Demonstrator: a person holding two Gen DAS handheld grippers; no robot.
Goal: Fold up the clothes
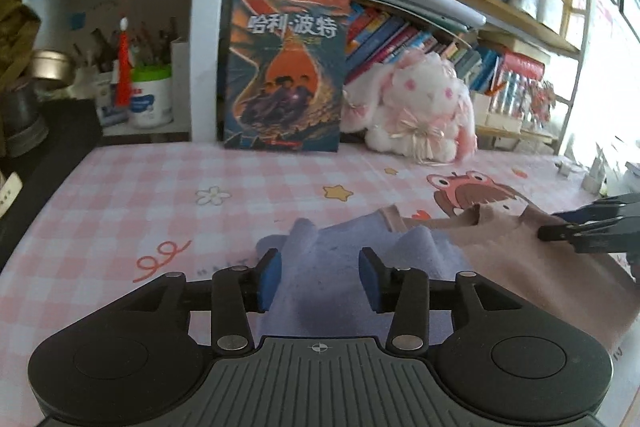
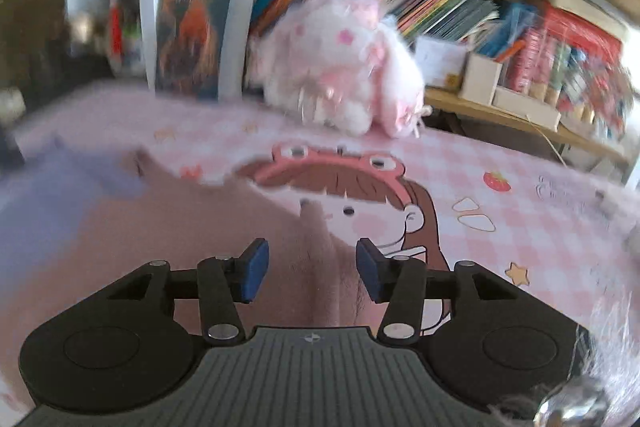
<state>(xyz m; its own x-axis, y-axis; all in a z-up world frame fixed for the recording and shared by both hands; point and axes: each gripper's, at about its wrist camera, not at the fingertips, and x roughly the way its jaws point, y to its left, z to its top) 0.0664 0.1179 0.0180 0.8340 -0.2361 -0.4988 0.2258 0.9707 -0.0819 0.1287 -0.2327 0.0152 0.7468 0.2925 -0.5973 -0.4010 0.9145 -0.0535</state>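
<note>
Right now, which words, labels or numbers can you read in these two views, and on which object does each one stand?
"哈利·波特": title on the book cover standing against the shelf.
Book spines on the shelf: too small to read.
White tub label: too blurred.
Right wrist view: all blurred; the same book is unreadable.

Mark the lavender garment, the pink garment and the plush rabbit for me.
lavender garment [image 1: 320, 267], left wrist view, flat middle.
pink garment [image 2: 224, 227], right wrist view, open middle.
plush rabbit [image 1: 420, 99], left wrist view, fluffy body.

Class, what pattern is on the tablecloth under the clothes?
Pink and white checks with cartoon prints on the tablecloth; clearest in the left wrist view.
</note>
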